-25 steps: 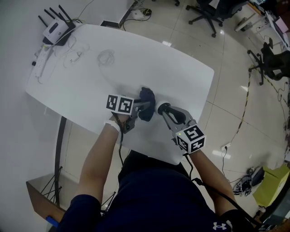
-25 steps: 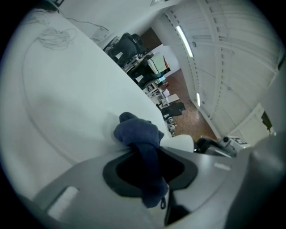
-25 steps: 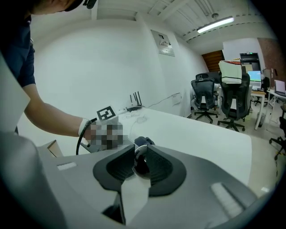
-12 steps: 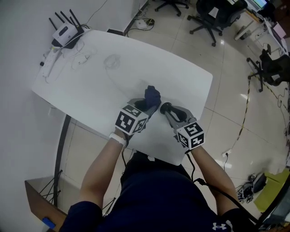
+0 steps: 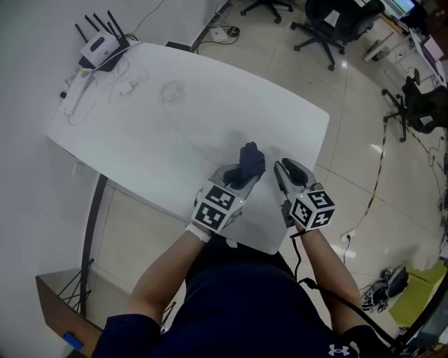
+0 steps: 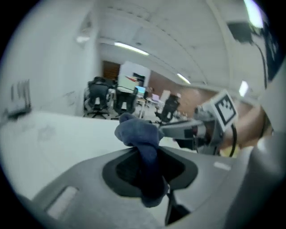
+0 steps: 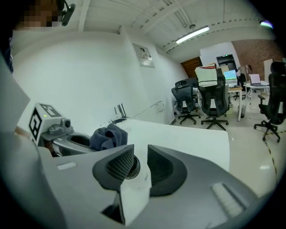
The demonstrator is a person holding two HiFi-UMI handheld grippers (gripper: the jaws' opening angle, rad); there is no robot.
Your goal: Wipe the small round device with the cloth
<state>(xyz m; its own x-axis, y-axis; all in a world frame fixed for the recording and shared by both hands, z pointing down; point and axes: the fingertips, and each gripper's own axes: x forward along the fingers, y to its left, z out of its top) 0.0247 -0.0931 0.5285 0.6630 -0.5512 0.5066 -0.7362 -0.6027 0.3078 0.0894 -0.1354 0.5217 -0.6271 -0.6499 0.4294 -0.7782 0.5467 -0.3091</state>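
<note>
My left gripper [image 5: 241, 179] is shut on a dark blue cloth [image 5: 252, 162], which bunches up past its fingertips above the white table [image 5: 175, 126]. In the left gripper view the cloth [image 6: 138, 134] hangs pinched between the jaws [image 6: 145, 172]. My right gripper [image 5: 284, 169] sits just right of the cloth, a short gap away. In the right gripper view its jaws [image 7: 136, 167] grip the small round device [image 7: 132, 169], white with a dark round face. They have just been opening slightly with the device still between them. The head view hides the device.
A router with antennas [image 5: 101, 45], a power strip [image 5: 73, 98] and loose cables [image 5: 126, 87] lie at the table's far left end. The near table edge runs under both grippers. Office chairs [image 5: 329, 17] stand on the tiled floor beyond.
Both grippers have shifted right along the near edge. The left one has rolled and risen with the cloth, which now stands next to the right gripper's jaws.
</note>
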